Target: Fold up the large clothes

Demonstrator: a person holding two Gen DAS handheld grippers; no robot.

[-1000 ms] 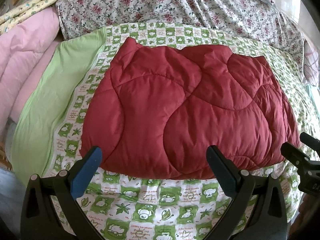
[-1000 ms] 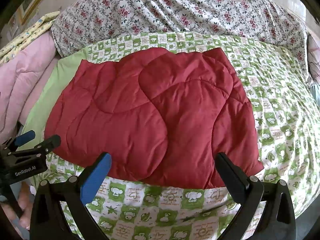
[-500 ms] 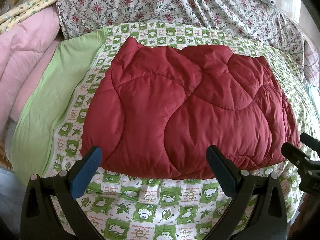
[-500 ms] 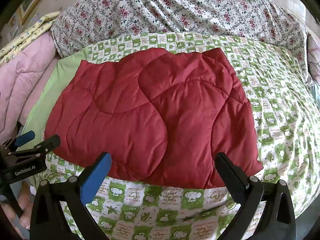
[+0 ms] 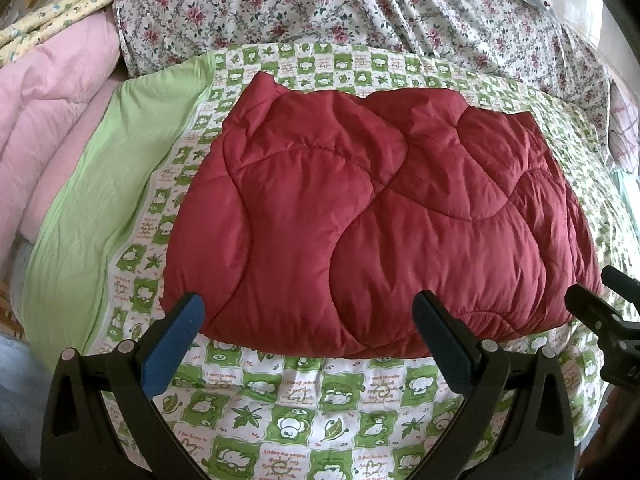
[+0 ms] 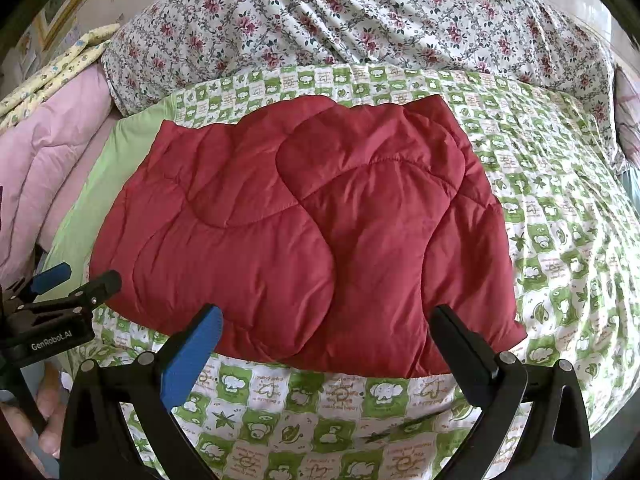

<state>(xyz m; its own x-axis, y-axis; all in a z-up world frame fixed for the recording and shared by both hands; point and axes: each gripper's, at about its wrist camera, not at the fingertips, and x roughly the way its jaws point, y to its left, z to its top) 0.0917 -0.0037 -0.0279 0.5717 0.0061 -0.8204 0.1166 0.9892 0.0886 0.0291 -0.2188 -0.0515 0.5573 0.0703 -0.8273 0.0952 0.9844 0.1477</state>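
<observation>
Both my claws, left gripper [image 5: 308, 332] and right gripper [image 6: 326, 338], gape empty at the bed's [image 5: 280, 392] near edge; the puffy red jacket [image 5: 380, 220] looks soft, light, slippery, best pinched at its near corners.

You see a red quilted jacket [image 5: 372, 220] of puffy padded cloth with a faint sheen and curved stitch lines. It lies on a matt cotton-looking sheet [image 5: 304, 412] printed in green and white squares. Behind is a floral cloth cover [image 6: 360, 28], finely wrinkled, and a soft pink quilt [image 5: 48, 112]. Your left gripper [image 5: 308, 344] and right gripper [image 6: 326, 348] look like matt black plastic; each has one blue pad.
</observation>
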